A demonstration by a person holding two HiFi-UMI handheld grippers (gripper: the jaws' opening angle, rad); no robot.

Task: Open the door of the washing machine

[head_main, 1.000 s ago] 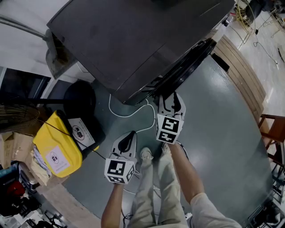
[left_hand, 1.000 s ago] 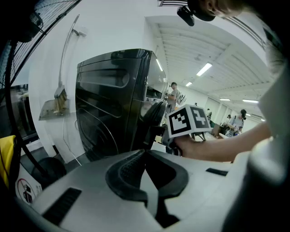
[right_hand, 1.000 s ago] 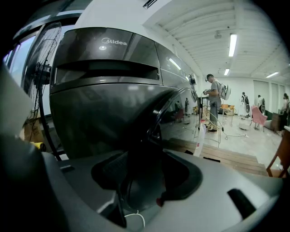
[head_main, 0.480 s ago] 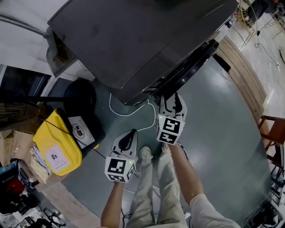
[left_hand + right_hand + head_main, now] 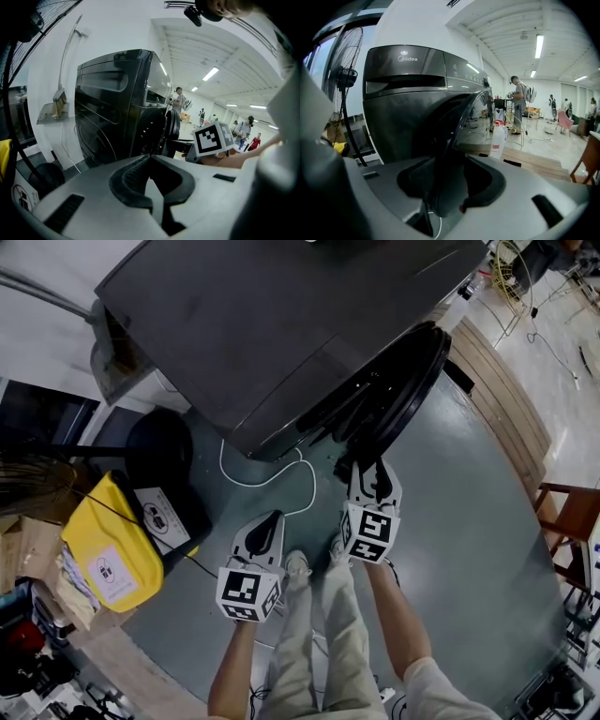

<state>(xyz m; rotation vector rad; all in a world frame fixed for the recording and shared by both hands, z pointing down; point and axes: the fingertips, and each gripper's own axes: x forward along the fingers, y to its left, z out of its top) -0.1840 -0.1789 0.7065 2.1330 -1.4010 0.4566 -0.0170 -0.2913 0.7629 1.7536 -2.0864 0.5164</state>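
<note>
A person stands before the dark washing machine (image 5: 272, 324), its round door (image 5: 398, 381) already ajar and angled out from the front over the grey floor (image 5: 469, 521); the right gripper (image 5: 371, 470) has the door's free rim between its fingers, which have just been closing and look clenched on that rim, the glassy edge running straight through the gap in the right gripper view; the left gripper (image 5: 270, 526) hangs well apart from the machine, lower and to the left, just past a white cable (image 5: 281, 479), its fingers pressed together on nothing; the step in hand appears to be the pull itself, with the door perhaps halfway open; the next move likely calls for drawing the rim on round its arc away from the drum, the hold kept firm so the smooth edge does not slip; letting go can wait until the door stands wide.
</note>
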